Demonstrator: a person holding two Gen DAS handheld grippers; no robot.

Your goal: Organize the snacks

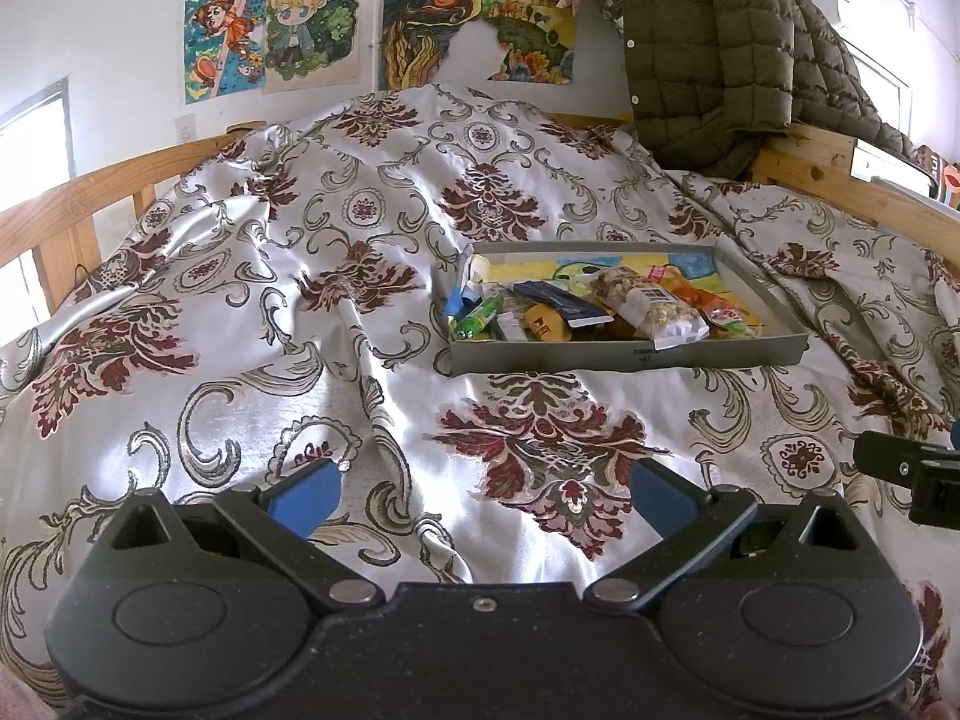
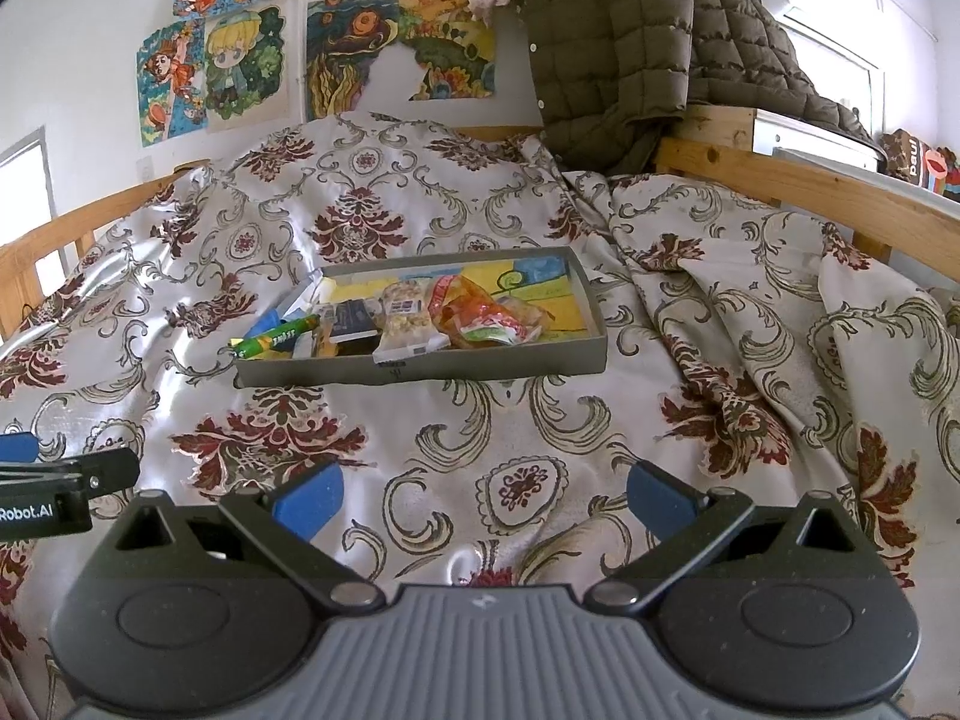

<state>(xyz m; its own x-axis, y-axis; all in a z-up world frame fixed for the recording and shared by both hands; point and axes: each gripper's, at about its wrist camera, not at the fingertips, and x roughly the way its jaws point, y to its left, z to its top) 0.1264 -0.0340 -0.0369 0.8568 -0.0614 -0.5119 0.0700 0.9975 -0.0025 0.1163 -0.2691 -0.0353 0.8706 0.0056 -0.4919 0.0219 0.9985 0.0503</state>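
Snacks (image 1: 600, 309) lie heaped in a shallow grey tray (image 1: 630, 355) on the patterned bedspread (image 1: 240, 300), apparently already gathered; left gripper (image 1: 483, 495) and right gripper (image 2: 483, 498) hover short of it, jaws spread, both empty, seemingly clear of the load.

In front of my left gripper (image 1: 485, 495) the bed cover (image 1: 240, 312) is bare, with only soft folds to pass over. My jaws on both sides stand wide apart with nothing between them. The gray tray (image 1: 630, 355) sits ahead, and its low wall is the first thing in my way. Snacks (image 1: 600, 309) fill its near half; the far half is free. My right gripper (image 2: 485, 495) has bare cover ahead too. A green jacket (image 2: 612, 54) hangs over the wooden rail (image 2: 780, 180) behind the tray.
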